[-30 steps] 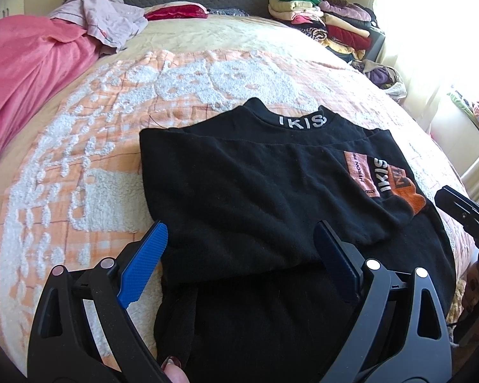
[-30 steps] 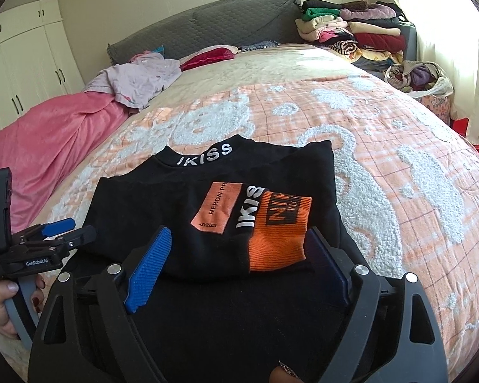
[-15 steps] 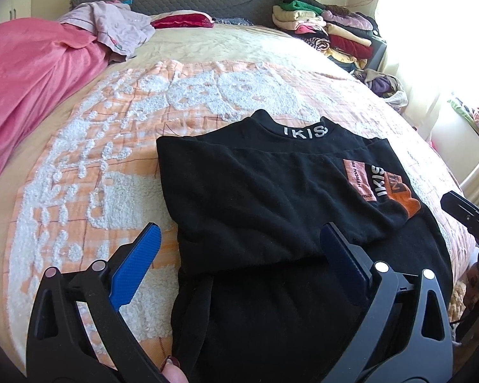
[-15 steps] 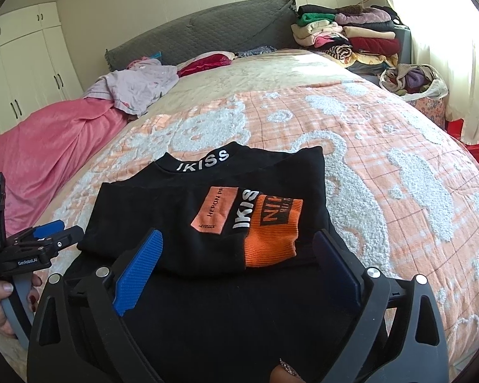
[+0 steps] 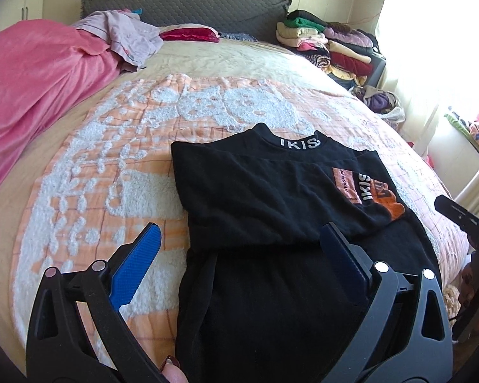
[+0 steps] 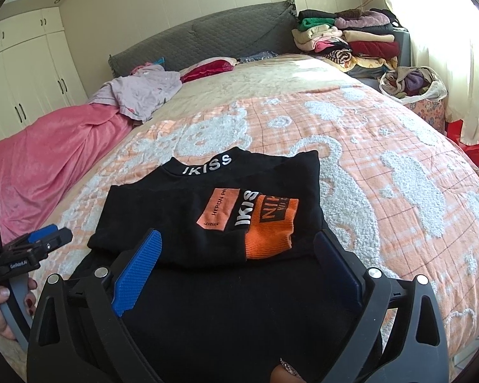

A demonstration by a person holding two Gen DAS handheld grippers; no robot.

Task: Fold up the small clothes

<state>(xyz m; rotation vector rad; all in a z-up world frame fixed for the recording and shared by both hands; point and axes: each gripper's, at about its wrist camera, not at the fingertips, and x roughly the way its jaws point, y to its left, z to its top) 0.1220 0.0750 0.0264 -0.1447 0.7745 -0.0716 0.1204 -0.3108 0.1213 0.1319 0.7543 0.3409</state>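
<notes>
**One black top, part-folded, on the bed**

One black top lying flat at the centre of both views, on the bed's orange-and-white blanket. Collar lettered IKISS pointing toward the grey headboard at the top of the frame; long axis running from collar down to the lower edge of the frame. One sleeve with orange cuff folded across the chest, seen right of centre.

Two tongs counted. Left tongs spread wide, having just been opening, nothing between the blue pads, poised over the top's lower half. Right tongs likewise spread wide after opening, nothing gripped.

One pink cover at upper left, one stack of folded clothes at upper right.
</notes>
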